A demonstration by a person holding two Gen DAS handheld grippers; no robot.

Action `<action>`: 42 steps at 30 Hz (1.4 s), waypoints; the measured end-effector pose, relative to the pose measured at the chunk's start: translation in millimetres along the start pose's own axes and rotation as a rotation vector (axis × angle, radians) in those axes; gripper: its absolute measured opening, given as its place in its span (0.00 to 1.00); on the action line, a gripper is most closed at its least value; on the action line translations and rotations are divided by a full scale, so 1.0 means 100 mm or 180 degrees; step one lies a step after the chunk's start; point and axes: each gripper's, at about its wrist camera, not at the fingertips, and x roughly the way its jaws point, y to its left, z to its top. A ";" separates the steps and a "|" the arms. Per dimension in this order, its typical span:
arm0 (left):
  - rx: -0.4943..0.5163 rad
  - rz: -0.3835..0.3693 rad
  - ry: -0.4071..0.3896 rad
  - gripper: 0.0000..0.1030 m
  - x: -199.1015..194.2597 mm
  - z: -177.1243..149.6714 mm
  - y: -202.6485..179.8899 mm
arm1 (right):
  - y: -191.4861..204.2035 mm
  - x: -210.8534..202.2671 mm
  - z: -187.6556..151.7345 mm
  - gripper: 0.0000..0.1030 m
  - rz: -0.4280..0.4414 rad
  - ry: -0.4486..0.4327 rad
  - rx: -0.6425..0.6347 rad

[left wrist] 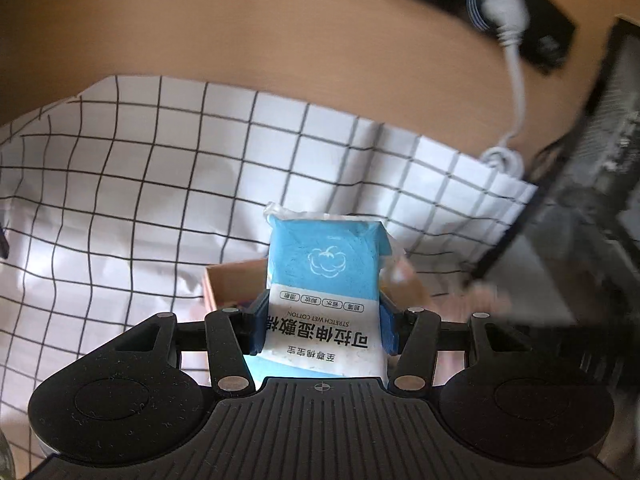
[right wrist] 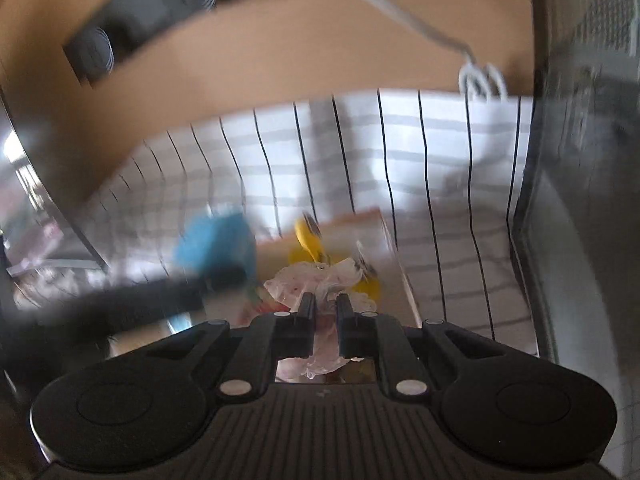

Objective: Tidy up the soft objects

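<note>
My left gripper (left wrist: 325,322) is shut on a blue and white pack of wet cotton wipes (left wrist: 325,276) and holds it upright above a brown cardboard box (left wrist: 228,284). In the right wrist view the same pack (right wrist: 218,242) shows as a blue blur at the left, with the left gripper's dark arm below it. My right gripper (right wrist: 325,304) is shut on a crumpled pink-white plastic packet (right wrist: 316,280) over the box (right wrist: 360,232). A yellow item (right wrist: 306,238) lies in the box behind the packet. The right view is motion-blurred.
A white cloth with a black grid (left wrist: 140,184) covers the wooden table (left wrist: 280,40). A black power strip (left wrist: 516,8) with a white plug and cable (left wrist: 518,92) lies at the back. A dark mesh panel (left wrist: 592,152) stands at the right.
</note>
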 end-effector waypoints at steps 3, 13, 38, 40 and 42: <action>-0.0058 0.0046 0.0079 0.54 0.17 0.04 0.04 | -0.02 0.20 -0.13 0.10 -0.0057 0.0097 -0.0090; 0.0224 -0.0028 0.0169 0.54 0.28 0.06 -0.12 | -0.07 0.55 -0.28 0.11 -0.0108 0.0380 -0.0214; 0.0297 -0.0287 -0.0278 0.53 -0.87 -1.15 0.24 | 0.30 -0.58 -1.25 0.73 -0.0406 0.0107 -0.0059; 0.0255 -0.0056 -0.0271 0.53 -0.95 -1.44 0.29 | 0.29 -0.49 -1.34 0.74 -0.0344 0.0193 -0.0191; 0.0195 0.0247 -0.0304 0.53 -1.02 -1.73 0.33 | 0.26 -0.38 -1.43 0.74 -0.0204 0.0283 -0.0340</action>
